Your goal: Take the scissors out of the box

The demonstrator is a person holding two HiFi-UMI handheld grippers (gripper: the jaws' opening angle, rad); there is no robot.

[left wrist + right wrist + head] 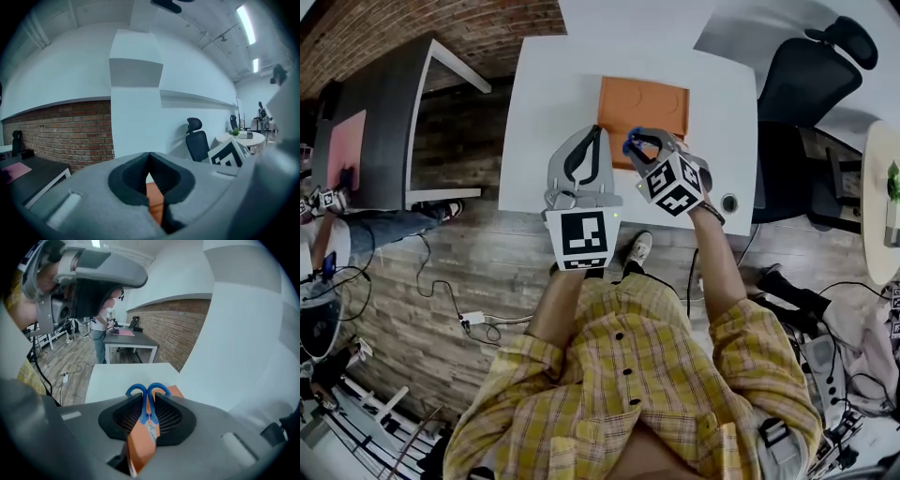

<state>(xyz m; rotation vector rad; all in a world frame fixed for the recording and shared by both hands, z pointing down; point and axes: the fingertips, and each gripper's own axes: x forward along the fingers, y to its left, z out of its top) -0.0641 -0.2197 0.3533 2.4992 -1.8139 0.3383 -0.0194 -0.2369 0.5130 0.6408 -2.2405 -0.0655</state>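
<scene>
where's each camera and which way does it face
Head view: on the person's head, facing steeply down at white table, orange box; shows forearms, left gripper, right gripper.
Left gripper view: on that gripper, facing about level past its shut jaws toward an office chair.
Right gripper view: on that gripper, angled down along jaws clamping the scissors.
Shared: all three show the orange box.

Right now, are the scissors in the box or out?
Out: the right gripper clamps the blue-handled scissors, raised above the orange box.

No text, label, brand, number or sign can be read anywhere
</scene>
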